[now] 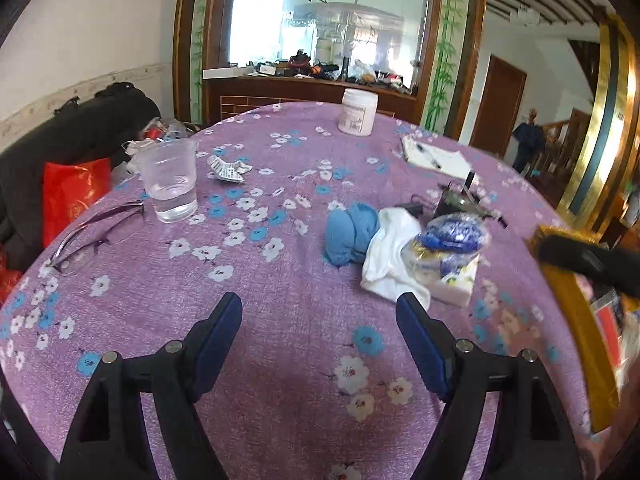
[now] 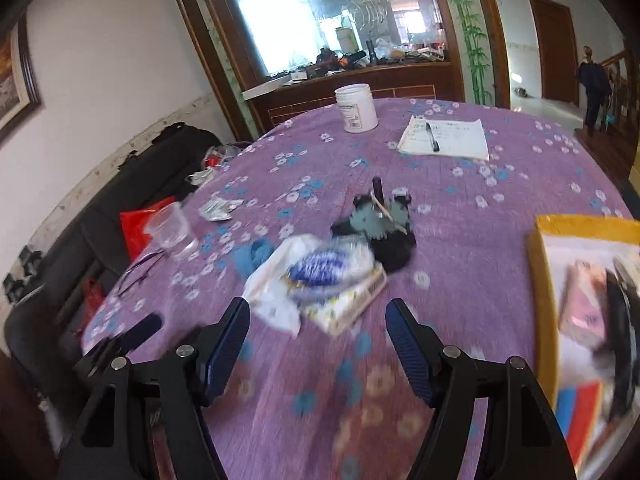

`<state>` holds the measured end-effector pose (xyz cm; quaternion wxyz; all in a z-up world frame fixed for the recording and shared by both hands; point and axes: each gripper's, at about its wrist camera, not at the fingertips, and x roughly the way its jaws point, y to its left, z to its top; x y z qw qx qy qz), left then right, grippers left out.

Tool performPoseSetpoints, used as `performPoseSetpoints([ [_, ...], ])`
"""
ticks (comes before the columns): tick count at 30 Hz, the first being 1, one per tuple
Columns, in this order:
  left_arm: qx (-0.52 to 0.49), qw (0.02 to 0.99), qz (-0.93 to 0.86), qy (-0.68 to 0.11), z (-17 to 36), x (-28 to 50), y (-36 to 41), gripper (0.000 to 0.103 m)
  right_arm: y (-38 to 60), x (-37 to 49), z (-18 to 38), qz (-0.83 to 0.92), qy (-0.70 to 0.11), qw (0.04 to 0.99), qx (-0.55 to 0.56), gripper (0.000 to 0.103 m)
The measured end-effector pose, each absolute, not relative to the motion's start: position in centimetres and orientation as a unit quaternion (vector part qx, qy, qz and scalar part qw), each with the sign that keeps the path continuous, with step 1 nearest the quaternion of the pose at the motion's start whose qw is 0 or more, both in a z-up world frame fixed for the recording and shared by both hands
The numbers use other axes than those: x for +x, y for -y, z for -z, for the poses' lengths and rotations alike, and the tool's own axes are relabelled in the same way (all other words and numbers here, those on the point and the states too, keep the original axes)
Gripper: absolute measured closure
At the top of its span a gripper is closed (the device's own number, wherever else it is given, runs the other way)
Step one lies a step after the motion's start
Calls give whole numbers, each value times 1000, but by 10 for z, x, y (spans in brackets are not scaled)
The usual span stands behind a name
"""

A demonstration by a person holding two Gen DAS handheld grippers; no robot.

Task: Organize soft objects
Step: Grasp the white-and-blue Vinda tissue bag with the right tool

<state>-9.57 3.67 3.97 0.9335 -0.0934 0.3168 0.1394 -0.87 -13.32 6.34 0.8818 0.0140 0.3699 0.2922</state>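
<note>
Left gripper (image 1: 319, 320) is hovering low over the purple floral tablecloth (image 1: 280, 280), jaws spread wide with nothing between them, and the right gripper (image 2: 318, 326) is the same story, blue pads parted and empty. Just beyond the left gripper's right finger sits the soft pile: a blue sock bundle (image 1: 350, 236), rolled into two rounded lumps with a knitted look, touching a crumpled white cloth (image 1: 390, 256) on its right that drapes down toward the near edge. On top of that cloth and leaning right is a clear plastic bag with blue-and-white print (image 1: 452, 236), shiny and bunched, resting on a flat tissue pack (image 1: 460, 286) with a pale flowered wrapper. From the right wrist view the same pile sits directly ahead of the open fingers, blurred, with the blue bundle peeking out on the left of the white cloth. Behind the pile lies a dark cluster of keys (image 2: 380, 220); I can't tell more about it. Over on the far left stands a clear plastic cup (image 1: 170, 180) with a little water, eyeglasses (image 1: 96, 236) lying nearer beside it, and a crumpled foil blister pack (image 1: 228, 170) to the cup's right. Far side: a white jar (image 1: 358, 112) and a notepad with a pen (image 1: 434, 156). At the right edge, a yellow-rimmed box (image 2: 540, 280) holding mixed items.
</note>
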Motion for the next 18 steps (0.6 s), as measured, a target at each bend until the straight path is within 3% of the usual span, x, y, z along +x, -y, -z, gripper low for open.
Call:
performPoseSetpoints([
  [7,-97,930,-130,-330,-36,-92,-34,24,102,42,-38,-261,-394,881,30,28],
  [8,-98,929,-130,-332,-36,-92,-34,24,100,46,-33,-262,-403,876,30,36],
  [9,-97,929,-129,-332,-36,-92,-33,24,99,48,-27,-265,-412,871,35,36],
  [18,-111,923,-126,-345,-33,-90,-37,24,159,-19,-30,-304,-378,870,82,39],
])
